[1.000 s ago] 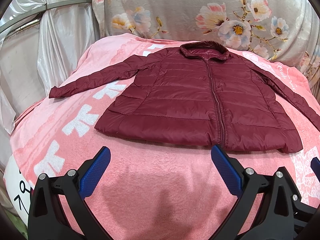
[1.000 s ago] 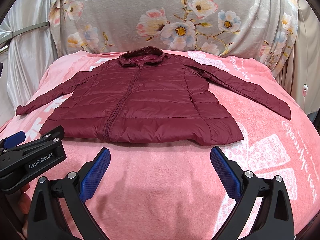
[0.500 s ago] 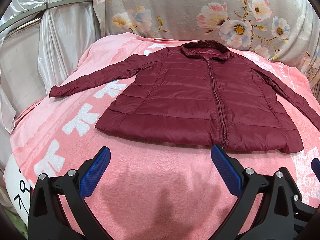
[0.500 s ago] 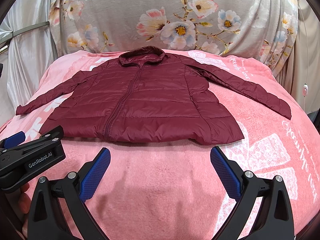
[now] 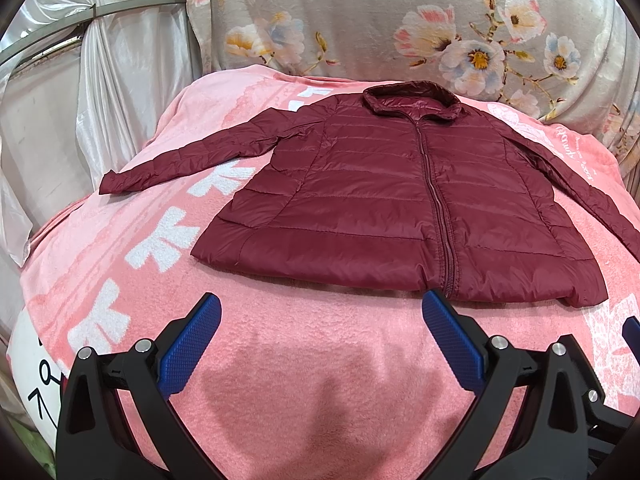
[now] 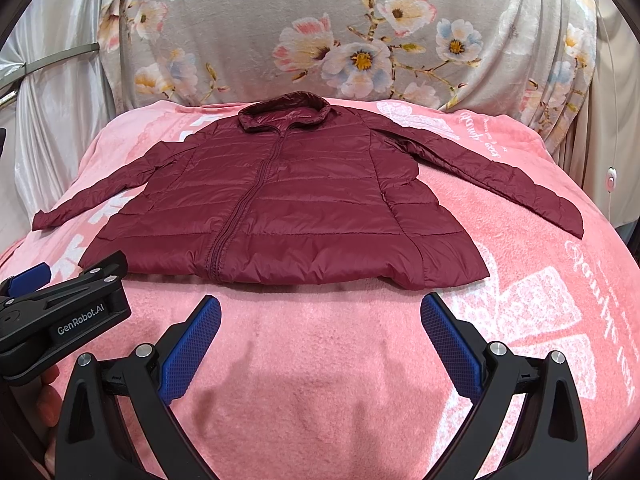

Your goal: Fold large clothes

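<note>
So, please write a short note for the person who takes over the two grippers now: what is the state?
Left gripper: open, empty, above the pink blanket near the hem.
Right gripper: open, empty, beside it.
Maroon jacket: flat on the blanket, zipped, collar at the far side, both sleeves spread outward.
Done: spreading only.
Left: all folds; probably the sleeves go inward first.

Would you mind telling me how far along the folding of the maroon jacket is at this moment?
Done: the maroon jacket lies zipped and flat on the pink blanket, both sleeves spread outward. In hand: nothing; the left hand-held gripper and the right hand-held gripper are open, short of the hem. Left: every fold, sleeves and body alike.
</note>
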Demonstrator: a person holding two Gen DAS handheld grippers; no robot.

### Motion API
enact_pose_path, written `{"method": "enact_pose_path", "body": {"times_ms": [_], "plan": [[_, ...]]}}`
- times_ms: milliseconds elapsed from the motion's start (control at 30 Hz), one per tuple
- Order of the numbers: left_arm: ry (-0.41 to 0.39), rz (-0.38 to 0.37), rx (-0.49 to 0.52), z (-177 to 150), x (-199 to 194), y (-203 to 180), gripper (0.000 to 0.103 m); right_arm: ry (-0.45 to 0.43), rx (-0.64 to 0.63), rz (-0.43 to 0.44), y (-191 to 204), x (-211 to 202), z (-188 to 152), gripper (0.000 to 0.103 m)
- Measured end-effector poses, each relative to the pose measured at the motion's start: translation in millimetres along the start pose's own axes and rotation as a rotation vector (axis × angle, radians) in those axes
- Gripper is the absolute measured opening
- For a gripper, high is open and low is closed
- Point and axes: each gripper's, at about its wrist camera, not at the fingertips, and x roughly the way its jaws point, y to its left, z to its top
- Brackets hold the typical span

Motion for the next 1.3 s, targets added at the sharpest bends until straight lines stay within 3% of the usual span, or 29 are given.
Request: {"method": "enact_pose_path", "body": {"times_ms": [233, 400, 600, 867, 1000, 1133, 1233, 1300], "plan": [[0.0, 0.001, -0.001, -0.6, 1.8, 2.2, 0.098, -0.004, 0.015, 0.005, -1.6, 4.0, -1.0, 0.098], [0.012, 0.009, -0.026, 3.5, 13.4, 14.4, 0.098, -0.007, 0.101, -0.01, -37.6, 15.3, 6.6, 0.098], [0.013, 0.049, -0.034, 19.9, 35.0, 22.4, 0.098, 0.002, 0.258, -0.126, -122.6, 44.4, 26.4, 0.098], [-0.029, 0.083, -0.054, 55.3, 69.4, 26.5, 0.098, 0.024, 0.553, -0.173, -271.0, 104.2, 58.6, 0.098], [-0.058, 0.08, -0.053, 74.8, 87.9, 23.3, 0.098, 0.048, 0.688, -0.246, -330.2, 136.2, 59.6, 0.098], [-0.052, 0.077, -0.04, 93.0, 107.4, 17.4, 0.098, 0.048, 0.851, -0.243, -374.7, 158.7, 49.6, 0.098], [-0.035, 0.08, -0.04, 104.2, 123.9, 15.6, 0.098, -0.002, 0.873, -0.27, -386.5, 159.0, 53.4, 0.089], [-0.01, 0.084, -0.046, 108.7, 135.0, 15.8, 0.098, -0.009, 0.895, -0.278, -396.8, 166.1, 59.0, 0.069]]}}
